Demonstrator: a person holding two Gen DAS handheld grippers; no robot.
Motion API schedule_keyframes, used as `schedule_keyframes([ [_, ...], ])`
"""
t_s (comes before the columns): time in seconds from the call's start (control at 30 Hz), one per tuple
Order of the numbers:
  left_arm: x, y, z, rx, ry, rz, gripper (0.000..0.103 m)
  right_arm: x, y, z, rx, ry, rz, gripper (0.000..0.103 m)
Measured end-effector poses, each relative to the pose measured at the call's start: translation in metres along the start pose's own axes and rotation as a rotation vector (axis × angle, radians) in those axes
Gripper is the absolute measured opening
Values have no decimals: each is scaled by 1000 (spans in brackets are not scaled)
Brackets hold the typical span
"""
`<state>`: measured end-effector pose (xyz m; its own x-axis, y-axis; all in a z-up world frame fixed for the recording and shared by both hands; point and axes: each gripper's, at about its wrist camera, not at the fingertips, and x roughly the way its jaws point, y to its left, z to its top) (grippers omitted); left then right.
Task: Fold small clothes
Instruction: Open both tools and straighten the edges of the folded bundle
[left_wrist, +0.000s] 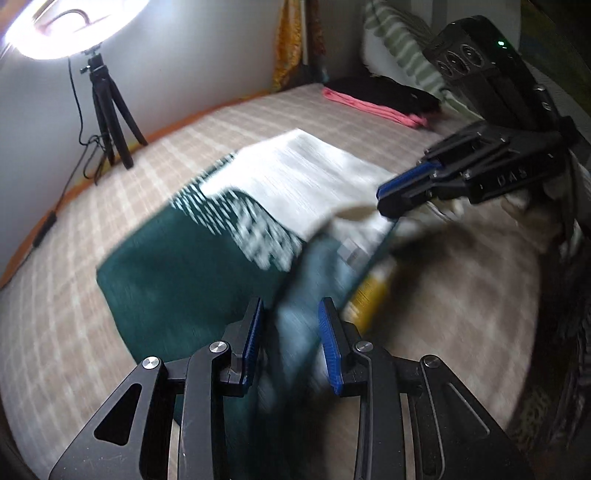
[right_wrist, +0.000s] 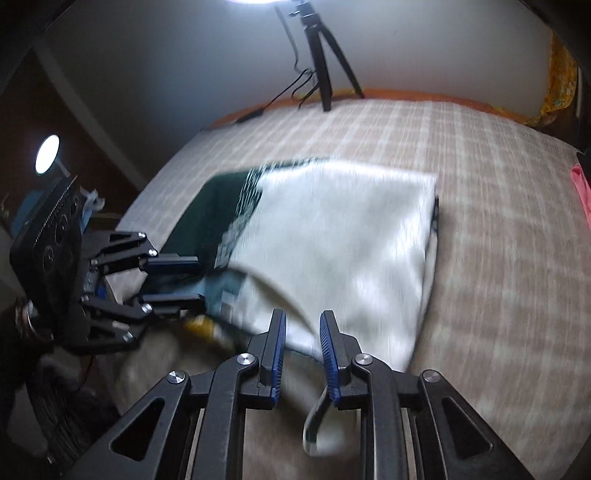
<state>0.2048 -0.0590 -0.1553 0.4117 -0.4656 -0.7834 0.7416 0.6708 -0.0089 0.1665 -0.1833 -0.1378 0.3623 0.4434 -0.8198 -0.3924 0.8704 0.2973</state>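
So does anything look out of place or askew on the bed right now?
Mostly no. The green-and-white garment is mid-fold, its white half laid unevenly over the green. One oddity: something yellow pokes out beneath its near edge; blur hides what it is. The folded pink and black clothes look tidy.

Motion-blurred garment (left_wrist: 207, 266), yellow print (left_wrist: 369, 295) unreadable

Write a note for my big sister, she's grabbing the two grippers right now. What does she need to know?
Left gripper: jaws part open, cloth between them, grip unclear.
Right gripper: jaws part open around the white edge, grip unclear.
The green-and-white garment lies on the bed, white part folded over the green.
Already folded: the pink and black clothes near the pillow.
Left: finish this fold, flatten it, stack it.
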Motion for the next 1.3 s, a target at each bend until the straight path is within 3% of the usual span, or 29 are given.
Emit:
schedule_keyframes([
  [0.17,-22,-16,-25,4,-4,-27,29,-11,11,-22,-67,47,-23,21],
  [0.27,-52,-9,-31,-62,-70,-27,29,-34,9,-26,-36,-3,10,21],
  [0.3,-60,-4,-32,-87,-90,-21,29,-43,7,-27,-12,-27,26,26],
  [0.37,-77,10,-34,-155,-134,-5,29,-63,-3,-27,56,-91,65,35],
  [0.43,-86,28,-35,-233,-162,18,29,-72,-14,-26,117,-132,66,36],
  [0.5,-86,48,-36,-351,-168,-1,34,-76,-26,-27,185,-157,57,41],
  [0.57,-79,68,-40,-484,-164,-36,46,-75,-39,-30,265,-159,52,46],
  [0.67,-64,82,-45,-579,-129,-50,46,-61,-61,-37,384,-125,61,47],
  [0.8,-52,72,-52,-541,-76,13,46,-44,-75,-36,448,-106,64,47],
  [1.03,-35,21,-60,-285,19,142,46,-29,-73,-34,432,-68,62,47],
  [1.13,-38,21,-61,-280,16,141,46,-24,-70,-32,426,-57,80,47],
  [1.3,-73,45,-53,-400,-100,59,46,-27,-80,-31,467,-75,147,52],
])
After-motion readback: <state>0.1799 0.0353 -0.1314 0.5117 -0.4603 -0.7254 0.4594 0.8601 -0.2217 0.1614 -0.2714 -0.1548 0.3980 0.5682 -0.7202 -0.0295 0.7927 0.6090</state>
